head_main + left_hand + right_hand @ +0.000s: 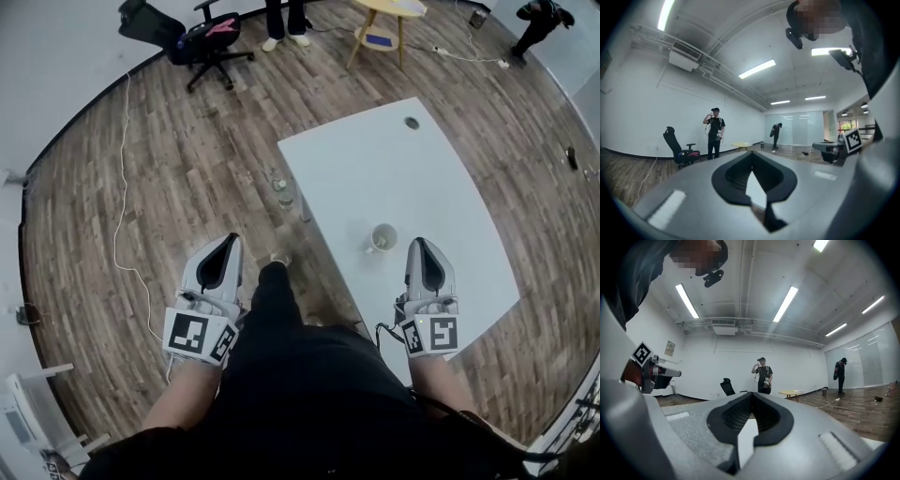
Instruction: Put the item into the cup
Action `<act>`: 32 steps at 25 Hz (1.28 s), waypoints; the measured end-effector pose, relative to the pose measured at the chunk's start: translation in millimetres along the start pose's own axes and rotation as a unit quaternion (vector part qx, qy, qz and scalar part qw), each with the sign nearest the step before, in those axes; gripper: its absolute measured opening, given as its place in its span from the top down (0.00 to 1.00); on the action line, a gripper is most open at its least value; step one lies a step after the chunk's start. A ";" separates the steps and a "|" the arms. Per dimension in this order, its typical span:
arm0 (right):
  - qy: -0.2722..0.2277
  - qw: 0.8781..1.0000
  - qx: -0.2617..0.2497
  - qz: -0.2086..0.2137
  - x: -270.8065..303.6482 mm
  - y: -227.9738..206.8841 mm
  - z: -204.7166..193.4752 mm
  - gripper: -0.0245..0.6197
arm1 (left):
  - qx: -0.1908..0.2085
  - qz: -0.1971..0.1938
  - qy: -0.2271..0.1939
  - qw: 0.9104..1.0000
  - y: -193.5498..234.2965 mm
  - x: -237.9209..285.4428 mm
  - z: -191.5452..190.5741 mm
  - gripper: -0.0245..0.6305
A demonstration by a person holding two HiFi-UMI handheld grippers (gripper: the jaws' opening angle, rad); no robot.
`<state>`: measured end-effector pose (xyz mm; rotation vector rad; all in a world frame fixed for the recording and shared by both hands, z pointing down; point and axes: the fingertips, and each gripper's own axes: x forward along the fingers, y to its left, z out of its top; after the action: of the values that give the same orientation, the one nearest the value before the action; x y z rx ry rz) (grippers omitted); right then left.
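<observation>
A small white cup (382,238) with a handle stands upright on the white table (375,169), near its front part. My right gripper (418,242) hangs over the table just right of the cup, its tips level with it, and its jaws are shut with nothing between them. My left gripper (232,239) is off the table to the left, over the wooden floor, also shut and holding nothing. Both gripper views point level across the room, with the left gripper (751,153) and the right gripper (751,393) each showing jaws that meet at the tips. I see no loose item on the table.
A black office chair (202,42) and a yellow round side table (384,19) stand at the far end. One person (286,19) stands at the back and another (539,19) at the far right. A bottle (284,192) stands on the floor by the table's left edge. A cable (122,187) trails over the floor.
</observation>
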<state>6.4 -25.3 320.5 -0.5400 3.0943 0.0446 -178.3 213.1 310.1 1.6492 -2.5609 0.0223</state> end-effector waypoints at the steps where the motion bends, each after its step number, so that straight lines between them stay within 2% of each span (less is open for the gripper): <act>1: 0.000 1.000 -0.001 -0.008 2.7 -2.9 -0.7 0.96 | 0.002 -0.009 -0.001 1.000 2.0 9.6 -0.1 0.96; 4: 0.005 0.999 -0.025 -0.042 8.7 -17.3 -4.3 0.96 | 0.011 -0.046 -0.006 0.999 2.7 43.2 1.9 0.96; 6: 0.006 0.995 -0.048 -0.082 5.0 -26.0 -3.7 0.96 | 0.018 -0.089 -0.006 0.996 0.0 70.2 0.2 0.96; 9: 0.008 0.987 -0.063 -0.147 -8.4 -33.1 -4.2 0.96 | 0.024 -0.159 -0.002 0.987 0.2 111.2 -2.1 0.96; 14: 0.029 0.971 -0.048 -0.233 -20.6 -53.0 -8.7 0.96 | 0.026 -0.243 -0.004 0.970 -19.2 168.8 9.0 0.96; 21: 0.039 0.927 -0.046 -0.371 -47.8 -74.5 5.2 0.96 | 0.050 -0.383 -0.009 0.922 -66.2 237.0 26.4 0.96; 26: 0.062 0.887 -0.082 -0.450 -61.4 -68.7 12.4 0.96 | 0.054 -0.477 -0.013 0.877 -103.4 271.3 31.4 0.96; 32: 0.065 0.836 -0.063 -0.542 -85.8 -58.5 16.5 0.96 | 0.046 -0.558 0.004 0.829 -134.9 288.2 16.9 0.96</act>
<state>106.8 -50.7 302.8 -2.2272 2.3940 0.2069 -175.2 -105.5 313.4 2.8459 -1.2202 0.0621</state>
